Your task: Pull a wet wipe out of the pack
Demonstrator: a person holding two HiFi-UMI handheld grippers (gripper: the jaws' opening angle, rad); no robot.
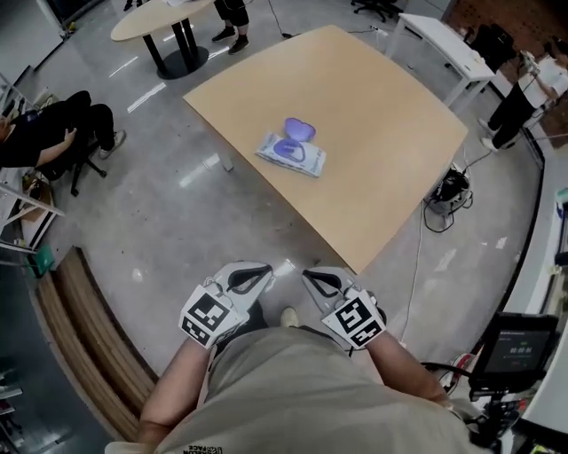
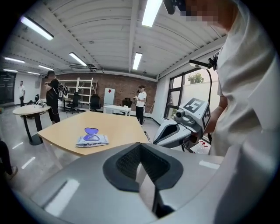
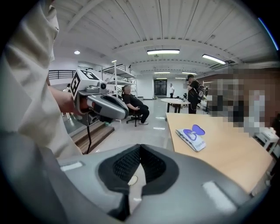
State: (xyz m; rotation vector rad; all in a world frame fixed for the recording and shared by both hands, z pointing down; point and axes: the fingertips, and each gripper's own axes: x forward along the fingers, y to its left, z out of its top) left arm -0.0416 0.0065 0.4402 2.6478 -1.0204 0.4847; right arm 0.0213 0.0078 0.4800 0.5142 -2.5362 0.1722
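Note:
The wet wipe pack (image 1: 293, 154) lies flat near the middle of the light wooden table (image 1: 390, 142), its purple lid (image 1: 299, 130) flipped open. It also shows as the pack (image 2: 92, 139) in the left gripper view and the pack (image 3: 192, 138) in the right gripper view. My left gripper (image 1: 255, 277) and right gripper (image 1: 318, 281) are held side by side close to my body, over the floor, well short of the table's near corner. Both are shut with nothing in them: left gripper (image 2: 140, 147), right gripper (image 3: 140, 147).
A person sits on a chair (image 1: 53, 129) at the left. A round table (image 1: 164, 18) stands at the back left and a white desk (image 1: 439, 40) at the back right. Cables (image 1: 448, 191) lie right of the table. A screen on a stand (image 1: 515, 346) is at the lower right.

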